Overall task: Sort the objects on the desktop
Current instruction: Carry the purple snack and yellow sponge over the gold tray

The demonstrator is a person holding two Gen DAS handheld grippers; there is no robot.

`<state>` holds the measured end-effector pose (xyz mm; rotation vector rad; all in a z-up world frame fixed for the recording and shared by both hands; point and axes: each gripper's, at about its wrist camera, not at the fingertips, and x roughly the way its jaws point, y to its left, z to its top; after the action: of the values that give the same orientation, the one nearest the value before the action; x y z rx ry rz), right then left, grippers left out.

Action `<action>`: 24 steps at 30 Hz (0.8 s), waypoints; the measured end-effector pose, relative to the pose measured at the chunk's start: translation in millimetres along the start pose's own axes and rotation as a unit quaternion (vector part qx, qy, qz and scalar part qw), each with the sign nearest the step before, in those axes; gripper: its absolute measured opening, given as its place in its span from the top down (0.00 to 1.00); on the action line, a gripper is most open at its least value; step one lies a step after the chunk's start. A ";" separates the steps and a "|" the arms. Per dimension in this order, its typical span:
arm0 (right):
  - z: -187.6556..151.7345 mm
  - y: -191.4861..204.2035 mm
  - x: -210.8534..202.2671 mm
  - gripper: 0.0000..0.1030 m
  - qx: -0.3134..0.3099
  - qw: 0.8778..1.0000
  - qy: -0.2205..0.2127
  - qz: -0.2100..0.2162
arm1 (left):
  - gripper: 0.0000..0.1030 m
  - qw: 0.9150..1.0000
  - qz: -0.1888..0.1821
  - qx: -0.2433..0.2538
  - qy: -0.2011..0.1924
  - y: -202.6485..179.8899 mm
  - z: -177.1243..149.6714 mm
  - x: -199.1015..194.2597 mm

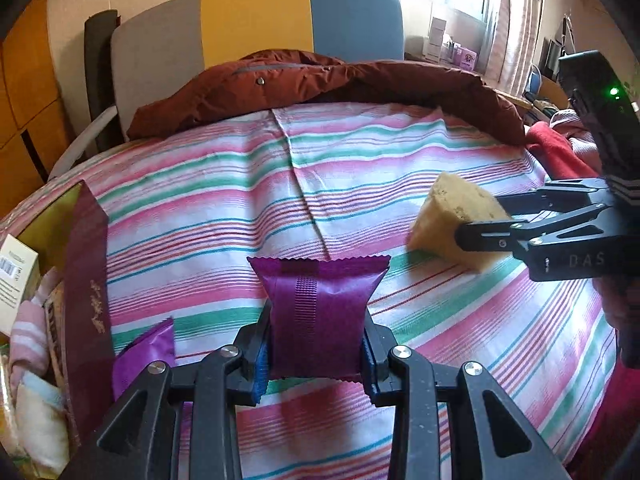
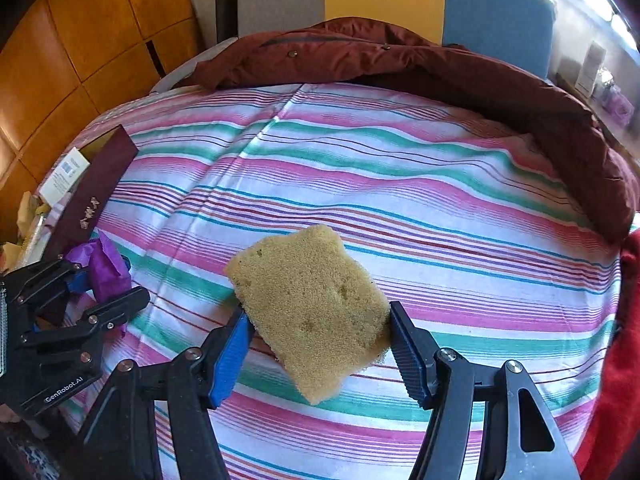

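Fingers of the left gripper [image 1: 316, 354] are clamped nearly closed on a purple sachet [image 1: 318, 316], the blue pads pressing its two side edges. The sachet stands upright between them; its lower serrated edge is partly hidden behind the finger links, and any print on it cannot be read. The right wrist view shows the same sachet only as a crumpled purple patch at the left edge, mostly covered by the left gripper's linkage.

Fingers of the right gripper [image 2: 320, 344] stand about half open and grip a yellow sponge [image 2: 312, 308] by its opposite sides, one blue pad on each. The sponge is tilted, one corner pointing down toward the striped cloth [image 2: 400, 200]; contact with the cloth cannot be determined.

A second purple sachet [image 1: 144, 356] lies on the cloth just left of the left gripper, its lower end cut off by the linkage. Beside it stands a dark red box [image 1: 86, 292], whose contents are cropped by the frame edge and hard to identify; a white carton with a barcode [image 1: 16, 276] shows among them. A rust-brown jacket [image 1: 320, 84] lies along the far edge of the cloth.
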<state>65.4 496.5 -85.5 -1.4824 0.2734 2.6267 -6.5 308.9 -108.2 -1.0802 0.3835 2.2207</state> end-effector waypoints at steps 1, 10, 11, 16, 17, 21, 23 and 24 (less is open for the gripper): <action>-1.0 1.3 -0.5 0.36 0.000 1.000 0.000 0.003 | 0.66 1.000 0.000 0.000 -0.003 1.0 0.0 -3.1; -2.5 21.3 3.4 0.36 -0.024 1.000 0.004 0.008 | 0.66 1.000 0.003 -0.004 -0.022 9.5 0.6 -25.7; -3.1 22.8 3.7 0.37 -0.026 1.000 0.005 0.008 | 0.66 1.000 0.004 -0.003 -0.025 10.3 0.6 -28.0; -4.6 26.8 5.1 0.38 -0.029 1.000 0.007 0.009 | 0.66 1.000 0.004 -0.007 -0.030 14.8 -1.5 -36.1; -5.2 28.1 4.9 0.38 -0.031 0.999 0.007 0.008 | 0.66 1.000 0.005 -0.007 -0.030 15.5 -2.0 -37.6; -6.2 38.6 5.2 0.40 -0.041 0.999 0.012 0.011 | 0.66 1.000 0.002 -0.010 -0.029 18.3 -4.2 -41.4; -7.5 43.0 4.1 0.40 -0.040 0.999 0.014 0.019 | 0.66 1.000 0.000 -0.009 -0.030 18.3 -6.1 -43.3; -8.7 48.1 4.8 0.40 -0.044 0.999 0.019 0.015 | 0.66 0.999 -0.001 -0.009 -0.031 18.1 -7.3 -44.4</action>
<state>61.3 447.7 -89.2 -1.5693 0.1875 2.6688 6.7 273.2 -78.1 -1.0182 0.3373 2.2531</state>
